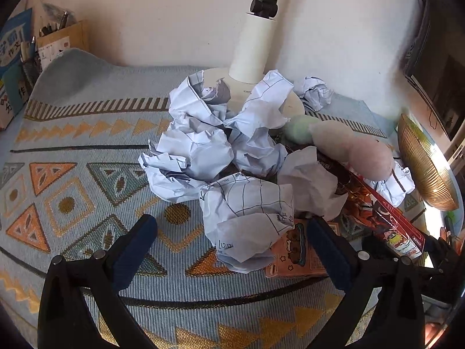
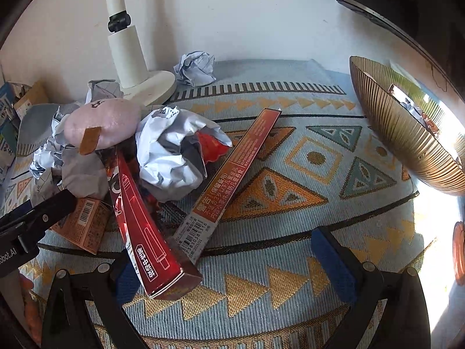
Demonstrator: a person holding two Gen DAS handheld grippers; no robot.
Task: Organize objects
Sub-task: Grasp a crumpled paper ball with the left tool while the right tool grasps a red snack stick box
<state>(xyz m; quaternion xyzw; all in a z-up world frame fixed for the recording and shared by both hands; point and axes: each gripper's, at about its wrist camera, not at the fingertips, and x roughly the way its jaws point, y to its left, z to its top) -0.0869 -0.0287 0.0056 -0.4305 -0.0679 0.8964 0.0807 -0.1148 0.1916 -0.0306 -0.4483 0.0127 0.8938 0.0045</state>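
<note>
Several crumpled paper balls (image 1: pixel 203 151) lie heaped on the patterned cloth in front of a lamp base. My left gripper (image 1: pixel 232 250) is open, its blue pads on either side of the nearest paper ball (image 1: pixel 247 218), not touching it. A pink plush toy (image 1: pixel 357 151) (image 2: pixel 101 125) rests on the heap. Two long red boxes (image 2: pixel 142 226) (image 2: pixel 232 174) and a small orange box (image 1: pixel 296 256) (image 2: pixel 84 224) lie beside the paper. My right gripper (image 2: pixel 235 267) is open; the end of one red box lies against its left finger. A gold ribbed bowl (image 2: pixel 407 133) (image 1: pixel 424 163) stands at the right.
A white lamp (image 1: pixel 255 46) (image 2: pixel 128 58) stands against the wall, with one paper ball (image 2: pixel 196 68) behind it. Books and a mesh pen holder (image 1: pixel 29 67) sit at the far left. A dark monitor (image 2: pixel 407 3) hangs at the upper right. Bare cloth (image 2: pixel 305 160) lies between boxes and bowl.
</note>
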